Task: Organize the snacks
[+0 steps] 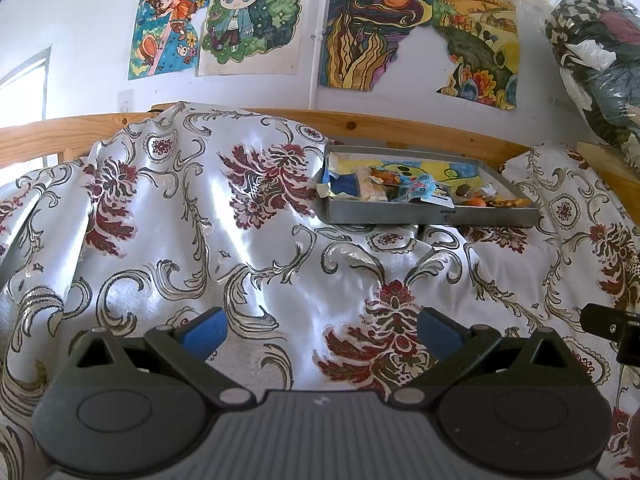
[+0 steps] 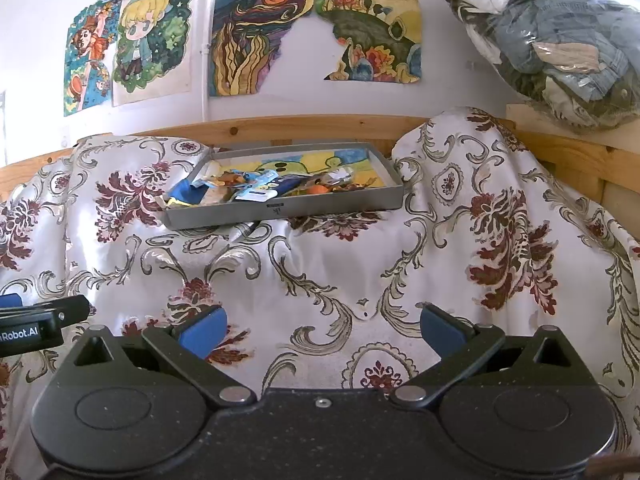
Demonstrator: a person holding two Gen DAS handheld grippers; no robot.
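Snacks are seen heaped in a grey tray at the far side of a bed covered by a floral cloth. The tray is set on the cloth just in front of a wooden rail, between two raised humps of fabric. Blue, light-blue and orange wrappers are distinguished among the contents, piled toward the tray's front and left; single items cannot be told apart. A coloured drawing is noted lining the tray floor.

Left gripper is held low over the cloth, well short of the tray; its jaws stand wide apart, with nothing between the blue pads. Right gripper is held likewise, jaws wide apart and empty, blue pads over bare cloth. The two are positioned side by side: part of the left gripper is recorded at the left edge of the right wrist view, part of the right gripper at the right edge of the left wrist view.

Drawings are observed fixed to the white wall above the rail. A clear bag of clothes is noted on a shelf at upper right.
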